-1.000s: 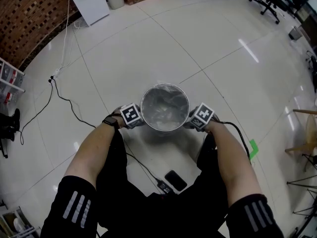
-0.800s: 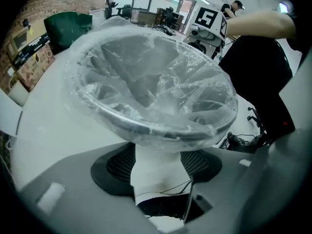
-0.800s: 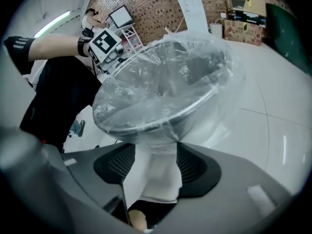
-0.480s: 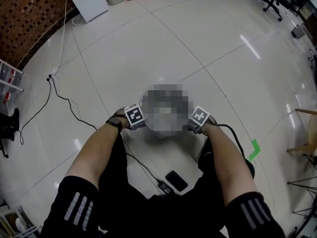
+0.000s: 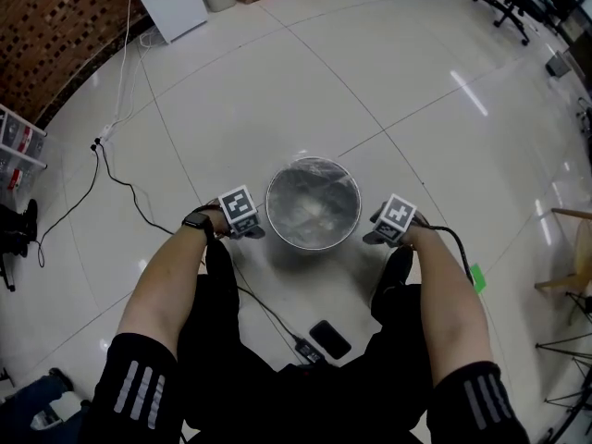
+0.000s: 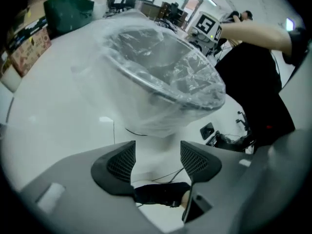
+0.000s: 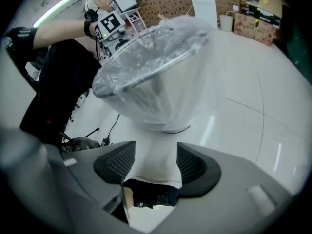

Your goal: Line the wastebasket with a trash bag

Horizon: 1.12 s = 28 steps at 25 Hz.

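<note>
- Two grippers were seen drawn back from the metal wastebasket (image 5: 314, 245). Half a second earlier both had been pressed close against its rim.
- The left gripper (image 5: 239, 213) was held just beside the basket's left side, apart from it. Its fingers were spread, with nothing caught between them.
- The right gripper (image 5: 393, 222) had been moved farther out, so that a clear strip of floor was left between it and the basket. Its fingers were likewise apart and empty.
- The clear trash bag (image 5: 313, 202) was seated inside the basket. Its mouth was folded over the rim, and loose plastic was draped down the outer wall on both sides.
- The basket was kept upright on the white tiled floor (image 5: 388, 81), at the same spot in front of the person as before.
- A dark phone (image 5: 328, 337) was left lying on the floor nearer the person, beside a black cable (image 5: 264, 308).
</note>
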Tool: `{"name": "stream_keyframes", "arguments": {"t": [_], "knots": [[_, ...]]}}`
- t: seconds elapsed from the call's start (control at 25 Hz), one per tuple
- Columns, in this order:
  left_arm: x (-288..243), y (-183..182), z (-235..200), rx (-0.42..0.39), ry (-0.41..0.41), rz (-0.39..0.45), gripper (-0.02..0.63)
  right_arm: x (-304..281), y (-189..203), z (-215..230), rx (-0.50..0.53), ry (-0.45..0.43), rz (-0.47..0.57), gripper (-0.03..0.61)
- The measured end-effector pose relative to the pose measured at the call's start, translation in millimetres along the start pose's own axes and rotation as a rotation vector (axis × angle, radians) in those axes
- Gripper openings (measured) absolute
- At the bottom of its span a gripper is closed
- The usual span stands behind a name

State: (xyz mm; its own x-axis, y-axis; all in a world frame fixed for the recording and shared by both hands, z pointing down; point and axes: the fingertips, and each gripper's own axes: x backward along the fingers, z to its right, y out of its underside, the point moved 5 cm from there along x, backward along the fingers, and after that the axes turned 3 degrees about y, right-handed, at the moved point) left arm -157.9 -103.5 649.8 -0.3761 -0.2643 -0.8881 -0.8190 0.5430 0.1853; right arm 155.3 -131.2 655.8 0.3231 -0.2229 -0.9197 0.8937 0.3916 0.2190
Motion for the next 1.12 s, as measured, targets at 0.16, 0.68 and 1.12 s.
{"name": "stream_keyframes", "arguments": {"t": [0.16, 0.68, 1.12], "knots": [[39, -2, -26, 0.07, -0.058, 0.167, 0.248, 41, -7, 29, -0.099, 0.058, 0.155, 0.24], [104, -75, -74, 0.077, -0.288, 0.478, 0.193, 128, -149, 40, 0.105, 0.393, 0.513, 0.104], [100, -93, -91, 0.13, -0.29, 0.509, 0.189, 57, -173, 21, 0.411, 0.482, 0.175, 0.191]]}}
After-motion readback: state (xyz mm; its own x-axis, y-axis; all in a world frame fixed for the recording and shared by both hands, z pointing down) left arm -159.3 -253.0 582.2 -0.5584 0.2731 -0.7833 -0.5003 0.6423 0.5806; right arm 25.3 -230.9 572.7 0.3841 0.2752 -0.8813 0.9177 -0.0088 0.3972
